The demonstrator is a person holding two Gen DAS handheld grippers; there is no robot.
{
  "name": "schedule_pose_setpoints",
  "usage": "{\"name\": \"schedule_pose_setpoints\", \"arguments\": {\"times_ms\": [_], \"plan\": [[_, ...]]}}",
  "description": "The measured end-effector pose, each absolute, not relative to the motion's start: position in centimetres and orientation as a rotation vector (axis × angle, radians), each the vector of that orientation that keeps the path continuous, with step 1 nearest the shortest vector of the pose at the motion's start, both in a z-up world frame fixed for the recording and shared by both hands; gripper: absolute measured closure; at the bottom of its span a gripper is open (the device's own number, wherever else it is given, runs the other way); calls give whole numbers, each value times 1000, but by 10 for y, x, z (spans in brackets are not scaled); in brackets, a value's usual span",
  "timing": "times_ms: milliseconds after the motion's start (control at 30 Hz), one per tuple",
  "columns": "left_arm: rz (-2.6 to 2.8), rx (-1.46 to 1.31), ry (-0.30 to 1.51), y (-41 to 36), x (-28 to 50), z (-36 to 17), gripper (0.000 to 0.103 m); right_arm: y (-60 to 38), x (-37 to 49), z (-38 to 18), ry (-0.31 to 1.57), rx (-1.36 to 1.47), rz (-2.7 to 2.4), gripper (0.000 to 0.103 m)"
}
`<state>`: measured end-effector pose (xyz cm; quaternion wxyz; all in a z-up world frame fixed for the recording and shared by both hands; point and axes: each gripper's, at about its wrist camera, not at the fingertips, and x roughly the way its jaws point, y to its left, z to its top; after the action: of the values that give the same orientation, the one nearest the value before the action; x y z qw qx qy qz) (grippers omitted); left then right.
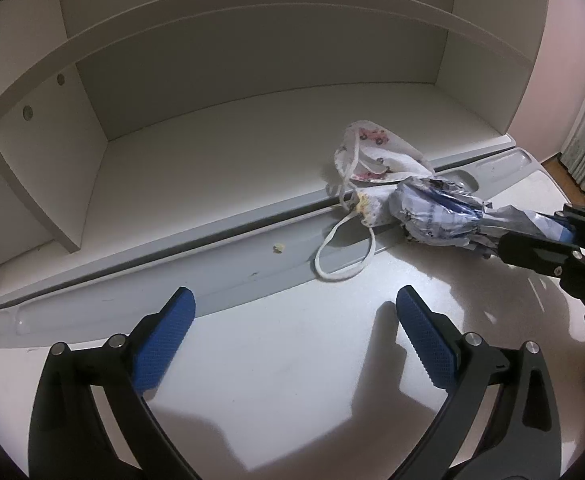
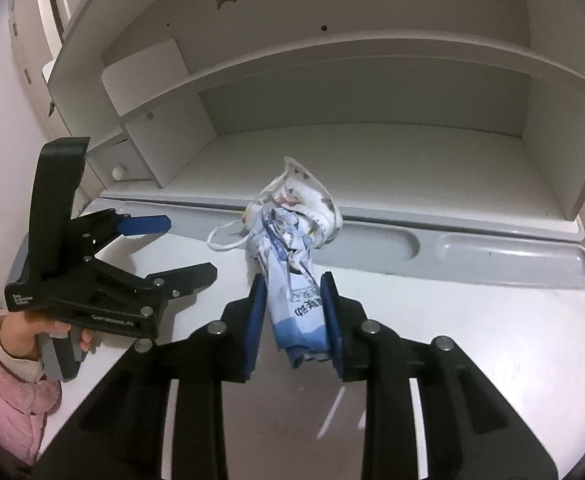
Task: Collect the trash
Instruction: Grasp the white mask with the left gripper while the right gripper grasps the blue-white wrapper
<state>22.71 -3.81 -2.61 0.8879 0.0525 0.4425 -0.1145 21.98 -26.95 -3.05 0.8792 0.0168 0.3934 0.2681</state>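
A crumpled blue-and-white printed wrapper (image 2: 292,264) lies on the white desk (image 2: 472,340), with its far end against a patterned face mask (image 2: 308,192). My right gripper (image 2: 293,286) is shut on the wrapper's near end, its blue pads pressing both sides. In the left wrist view the same wrapper (image 1: 440,212) and face mask (image 1: 372,152) sit at the right, and the right gripper (image 1: 540,226) comes in from the right edge. The mask's ear loop (image 1: 344,256) trails over the grey groove. My left gripper (image 1: 294,300) stands open over bare desk, left of the trash; it shows as the left gripper (image 2: 191,246) too.
A white shelf hutch (image 2: 332,80) stands behind the desk, with a small drawer knob (image 2: 118,172) at its left. A grey pen groove (image 1: 212,264) runs along the desk's back edge, with a tiny crumb (image 1: 279,247) in it. A hand in a pink sleeve (image 2: 12,360) holds the left gripper.
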Motion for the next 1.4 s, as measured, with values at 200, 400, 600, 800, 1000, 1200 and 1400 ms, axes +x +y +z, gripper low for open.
{"name": "schedule_pose_setpoints", "arguments": {"times_ms": [200,400,600,800,1000,1200,1400], "plan": [[-236,122,922,-44,230,-28,6,-278,207,-24,784,49,536,77],[-241,126,919,-55,234,-29,6,-315,190,12,615,130,439,77],[-297,121,987,-86,270,-28,6,-334,196,10,622,181,390,77],[-348,172,949,-121,280,-19,61,-333,203,2,663,183,390,77],[-407,106,926,-120,268,-16,101,-334,199,4,649,185,394,77],[-390,91,894,-110,257,-3,101,-328,207,-5,702,164,414,77],[-330,69,867,-88,219,11,101,-299,209,-19,755,10,392,39]]}}
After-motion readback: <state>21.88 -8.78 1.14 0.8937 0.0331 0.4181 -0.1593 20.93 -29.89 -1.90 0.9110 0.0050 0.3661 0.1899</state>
